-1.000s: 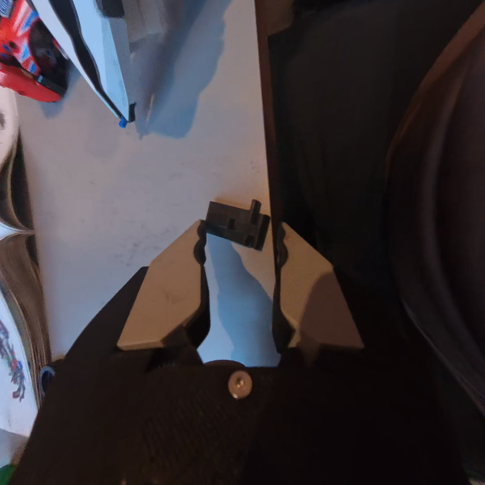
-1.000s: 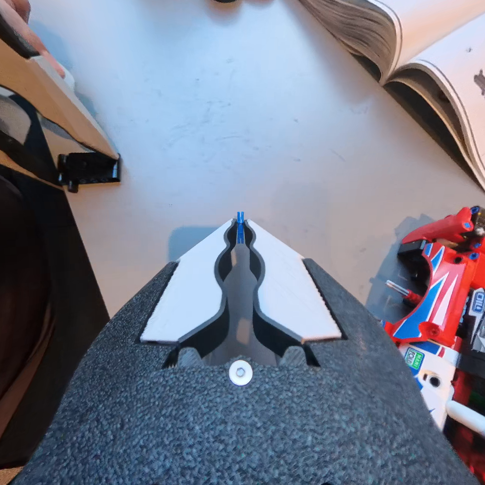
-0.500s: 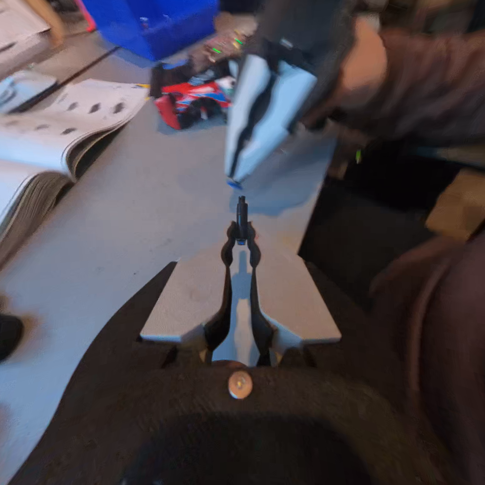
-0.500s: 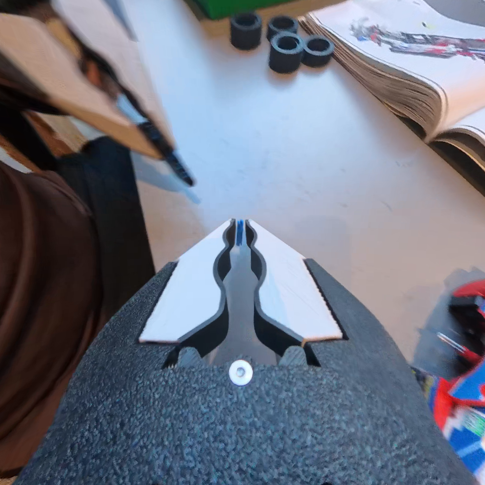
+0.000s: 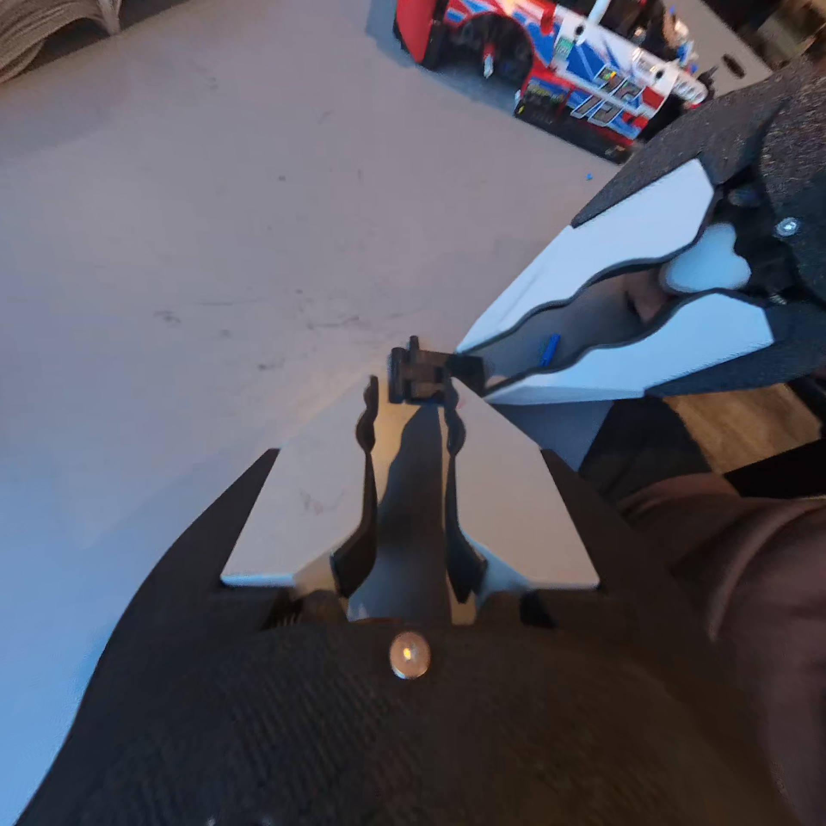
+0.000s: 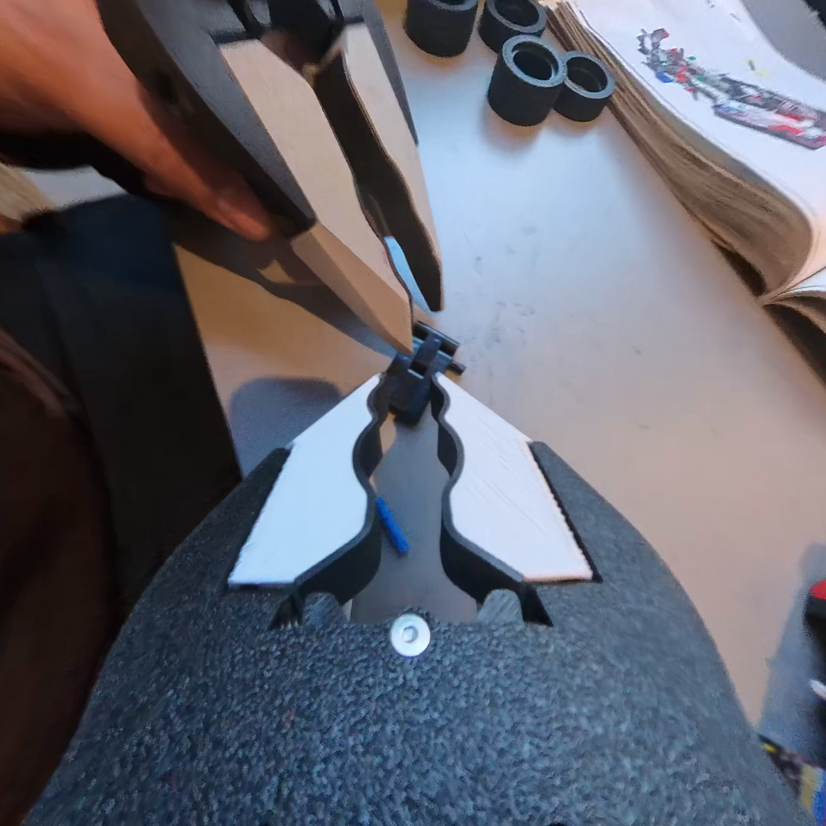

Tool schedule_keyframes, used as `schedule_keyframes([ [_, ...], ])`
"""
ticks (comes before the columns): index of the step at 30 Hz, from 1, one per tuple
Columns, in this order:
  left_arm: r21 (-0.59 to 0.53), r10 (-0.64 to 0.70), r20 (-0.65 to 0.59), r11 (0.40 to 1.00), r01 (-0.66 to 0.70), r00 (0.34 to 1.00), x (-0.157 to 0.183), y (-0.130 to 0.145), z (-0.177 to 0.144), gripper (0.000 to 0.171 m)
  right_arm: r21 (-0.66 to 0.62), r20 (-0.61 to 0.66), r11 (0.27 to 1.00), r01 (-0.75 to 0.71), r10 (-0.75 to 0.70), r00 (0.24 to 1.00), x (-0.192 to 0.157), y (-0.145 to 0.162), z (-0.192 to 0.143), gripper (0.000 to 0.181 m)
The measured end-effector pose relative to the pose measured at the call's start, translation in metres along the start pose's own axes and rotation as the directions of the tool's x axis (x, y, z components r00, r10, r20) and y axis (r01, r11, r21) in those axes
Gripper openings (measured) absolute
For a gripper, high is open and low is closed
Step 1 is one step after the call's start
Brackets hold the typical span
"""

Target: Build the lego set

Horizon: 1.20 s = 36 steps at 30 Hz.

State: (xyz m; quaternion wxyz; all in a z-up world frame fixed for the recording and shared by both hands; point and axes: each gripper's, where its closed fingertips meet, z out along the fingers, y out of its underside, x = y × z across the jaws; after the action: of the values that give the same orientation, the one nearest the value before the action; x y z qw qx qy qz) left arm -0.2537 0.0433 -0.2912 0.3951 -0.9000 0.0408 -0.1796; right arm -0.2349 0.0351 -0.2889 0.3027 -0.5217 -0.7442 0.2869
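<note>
Right gripper (image 6: 407, 380) no longer pinches the blue pin (image 6: 391, 525) at its tips as it did a second ago. Its jaws now stand part open and clamp one end of the black lego piece (image 6: 418, 384), while the pin sits loose deep in the gap beside one finger; whether it rests there or is falling cannot be told. Left gripper (image 5: 410, 393), closed on that black piece half a second ago, has let its jaws part, and the piece now touches only one fingertip. In effect the piece has been handed across and the pin lost, so by my reading the pin must be picked up again before the two can be joined. All this hangs just above the tabletop (image 5: 223, 268) at its near edge, the half-built car (image 5: 558, 67) well apart towards the far edge. The hand (image 6: 125, 125) angles the left gripper steeply downwards, meeting the right one tip to tip and crosswise.
</note>
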Motion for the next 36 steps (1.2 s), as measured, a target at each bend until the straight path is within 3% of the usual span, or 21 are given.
schedule_keyframes([
  [6, -0.006, 0.067, -0.026, 0.998, -0.067, 0.997, 0.001, 0.003, -0.007, 0.028, -0.002, -0.096, 0.996, 0.085, -0.085, 0.992, 0.022, 0.003, 0.004, 0.013],
  [12, 0.001, 0.218, -0.045, 0.976, -0.218, 0.975, 0.003, -0.005, -0.019, 0.028, 0.05, -0.137, 0.999, 0.007, 0.0, 0.991, 0.053, 0.003, -0.018, 0.013],
  [15, -0.037, 0.325, -0.089, 0.943, -0.33, 0.941, 0.004, -0.007, -0.025, 0.028, 0.048, -0.046, 0.999, 0.0, 0.002, 0.999, 0.05, 0.01, -0.036, 0.013],
  [20, -0.152, 0.425, -0.086, 0.888, -0.433, 0.901, -0.017, 0.001, -0.018, 0.03, -0.007, 0.149, 0.998, 0.062, -0.06, 0.987, 0.014, 0.037, -0.053, 0.016],
  [26, -0.208, 0.422, -0.161, 0.869, -0.449, 0.892, -0.008, 0.013, -0.005, 0.03, -0.08, 0.193, 0.989, 0.121, -0.104, 0.976, -0.002, 0.049, -0.04, 0.016],
  [36, -0.192, 0.425, -0.274, 0.854, -0.483, 0.862, 0.03, 0.021, 0.0, 0.028, -0.056, 0.254, 0.995, 0.084, -0.067, 0.965, -0.004, 0.051, -0.041, 0.012],
])
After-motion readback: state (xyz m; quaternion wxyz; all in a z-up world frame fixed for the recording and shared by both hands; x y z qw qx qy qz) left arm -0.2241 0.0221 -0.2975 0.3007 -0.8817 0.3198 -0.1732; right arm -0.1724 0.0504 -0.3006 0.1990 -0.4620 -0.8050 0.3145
